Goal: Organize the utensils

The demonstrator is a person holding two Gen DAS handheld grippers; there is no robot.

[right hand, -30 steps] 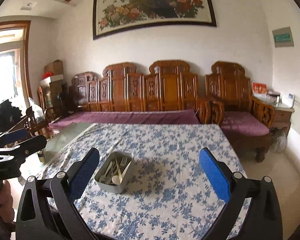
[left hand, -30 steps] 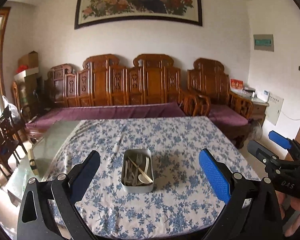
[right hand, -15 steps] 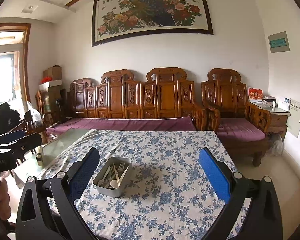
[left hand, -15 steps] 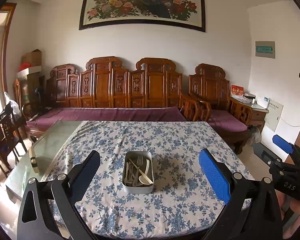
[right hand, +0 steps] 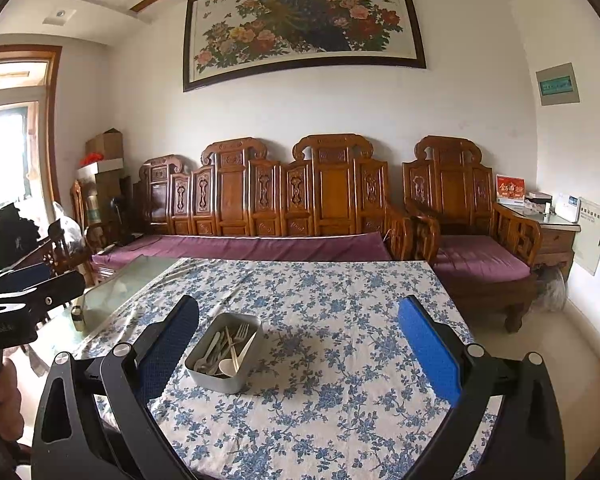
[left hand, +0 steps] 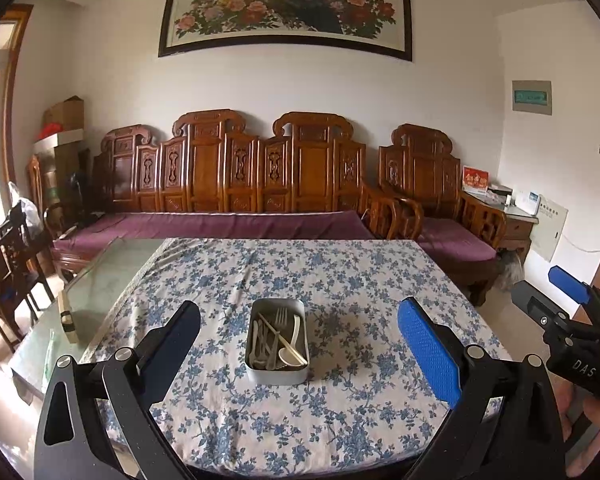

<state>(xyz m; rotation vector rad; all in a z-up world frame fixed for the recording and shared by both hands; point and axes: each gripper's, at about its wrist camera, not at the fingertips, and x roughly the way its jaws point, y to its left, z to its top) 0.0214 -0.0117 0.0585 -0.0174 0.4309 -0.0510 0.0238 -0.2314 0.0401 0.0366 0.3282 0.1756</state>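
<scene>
A grey metal tin [left hand: 277, 376] [right hand: 210, 376] stands near the front of the table, which is covered by a blue-flowered cloth [left hand: 360, 280] [right hand: 340, 300]. Inside lie several pale utensils: a fork [left hand: 281, 316] [right hand: 241, 330], a spoon [left hand: 288, 354] [right hand: 228, 366] and chopsticks. My left gripper [left hand: 298, 354] hovers open above the table's near edge, the tin seen between its fingers. My right gripper [right hand: 298, 354] is open too, further right, with the tin by its left finger. Both hold nothing. Each gripper shows at the edge of the other's view.
Bare glass tabletop [left hand: 100, 280] lies left of the cloth, with a small block [left hand: 66, 320] on it. A carved wooden sofa with purple cushions [left hand: 220, 224] runs behind the table; an armchair [right hand: 480, 256] and side cabinet stand at the right. Dark chairs [left hand: 8, 264] are at the left.
Both grippers have risen and pulled back a little, so the table and tin sit lower in view. Both stay open and empty.
</scene>
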